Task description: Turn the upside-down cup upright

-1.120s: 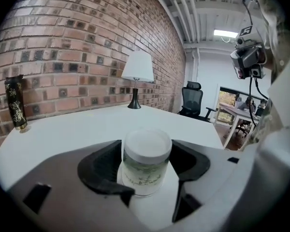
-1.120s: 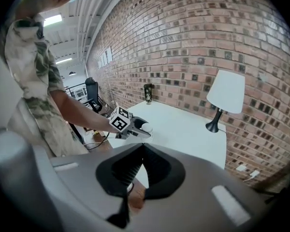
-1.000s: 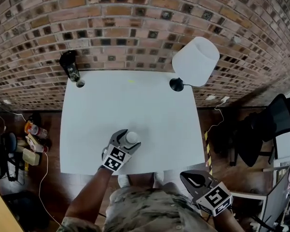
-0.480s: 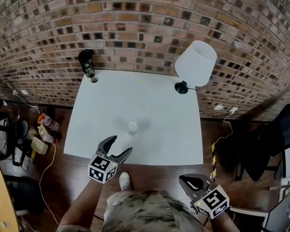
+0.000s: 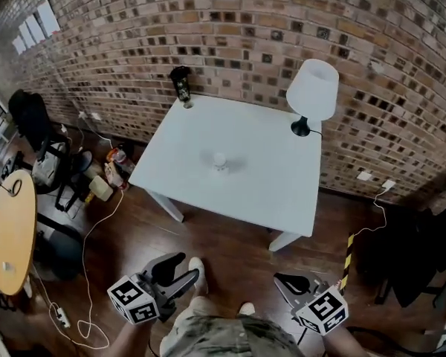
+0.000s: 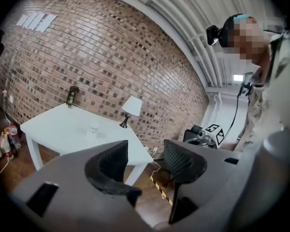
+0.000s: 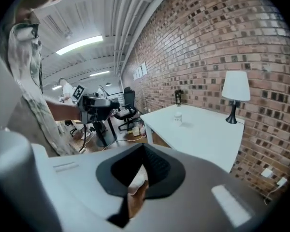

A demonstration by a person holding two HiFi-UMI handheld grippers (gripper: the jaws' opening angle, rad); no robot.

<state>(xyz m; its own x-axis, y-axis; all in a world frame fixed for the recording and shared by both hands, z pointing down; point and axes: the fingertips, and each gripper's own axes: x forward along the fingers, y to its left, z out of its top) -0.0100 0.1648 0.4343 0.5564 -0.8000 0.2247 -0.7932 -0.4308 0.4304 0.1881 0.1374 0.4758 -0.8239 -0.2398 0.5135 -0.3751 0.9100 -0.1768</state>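
White table (image 5: 267, 192) holds the cup (image 5: 220, 160), well ahead of both jaws; probably light, rigid; grip its sides; left gripper (image 5: 186, 268) apart, closing, empty; right gripper (image 5: 282, 281) pressed together.

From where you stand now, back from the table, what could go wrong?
1. A white cable trails over the wooden floor on your left side: a possible trip.
2. The small pale cup on the white square table shows too small to confirm that it stands upright.
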